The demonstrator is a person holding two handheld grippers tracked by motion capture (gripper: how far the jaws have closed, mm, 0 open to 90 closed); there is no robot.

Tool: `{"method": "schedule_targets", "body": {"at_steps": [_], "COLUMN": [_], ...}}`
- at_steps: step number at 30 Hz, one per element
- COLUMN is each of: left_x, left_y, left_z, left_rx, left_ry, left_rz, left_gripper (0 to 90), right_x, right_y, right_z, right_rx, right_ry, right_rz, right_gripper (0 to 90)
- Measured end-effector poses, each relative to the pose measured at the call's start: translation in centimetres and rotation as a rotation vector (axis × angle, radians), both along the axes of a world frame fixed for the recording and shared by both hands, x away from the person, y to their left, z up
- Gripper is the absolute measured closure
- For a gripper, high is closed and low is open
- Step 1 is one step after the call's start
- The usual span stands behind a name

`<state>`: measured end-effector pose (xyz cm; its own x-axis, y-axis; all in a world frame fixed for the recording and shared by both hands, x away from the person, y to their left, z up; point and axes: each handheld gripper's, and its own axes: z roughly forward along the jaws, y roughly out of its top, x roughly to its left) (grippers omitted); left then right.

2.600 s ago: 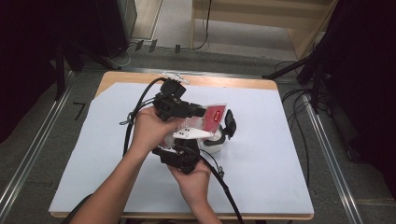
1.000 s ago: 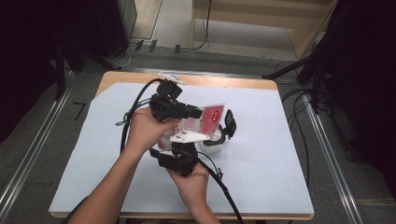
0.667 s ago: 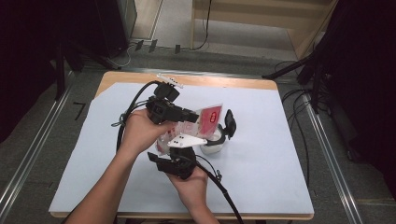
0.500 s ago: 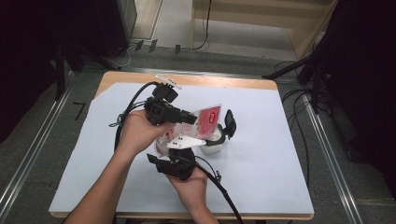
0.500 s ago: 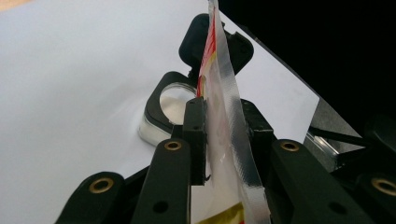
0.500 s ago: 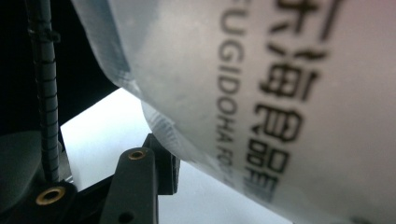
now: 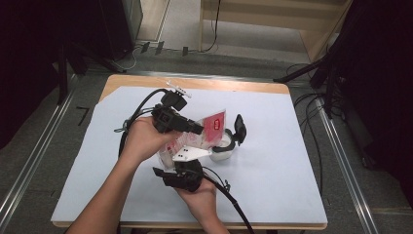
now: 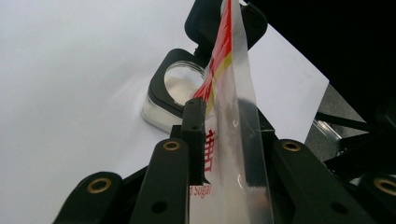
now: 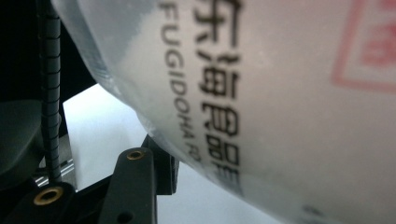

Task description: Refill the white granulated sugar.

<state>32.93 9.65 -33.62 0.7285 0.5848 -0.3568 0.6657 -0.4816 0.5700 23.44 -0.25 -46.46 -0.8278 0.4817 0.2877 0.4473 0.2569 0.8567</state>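
A clear sugar bag with a red label hangs tilted, its red top end toward a small clear jar whose black flip lid stands open. My left gripper is shut on the bag's upper part. In the left gripper view its jaws pinch the bag edge-on, and the jar with white contents lies beyond it. My right gripper, nearer the person, is shut on the bag's lower end. In the right gripper view the printed bag bulges against one of the fingers; the other is hidden.
A white sheet covers the wooden table. The jar stands near the sheet's middle, right of both hands. Cables trail from the grippers toward the front edge. Dark stands and wires line the floor at the right.
Both hands and the bag have drifted slightly left and toward the person. The bag's red end now sits a little farther back from the jar's lid. Both grips remain.
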Motion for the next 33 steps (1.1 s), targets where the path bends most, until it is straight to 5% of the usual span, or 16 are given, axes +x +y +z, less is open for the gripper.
{"method": "schedule_targets", "body": {"at_steps": [16,33], "left_x": [0.3,-0.7], "left_y": [-0.8,1.8], "left_z": [-1.6,0.2], "left_rx": [0.05,-0.056], "left_ry": [0.031,-0.005], "left_rz": [-0.036,-0.014], "left_gripper": [79.1,84.7], "right_x": [-0.1,0.2], "right_y": [-0.1,-0.8], "right_z": [-1.9,-1.7], "right_rx": [-0.061,-0.054], "right_ry": [0.008,-0.01], "right_rz": [0.044,0.009], "right_gripper": [57.6,57.0]}}
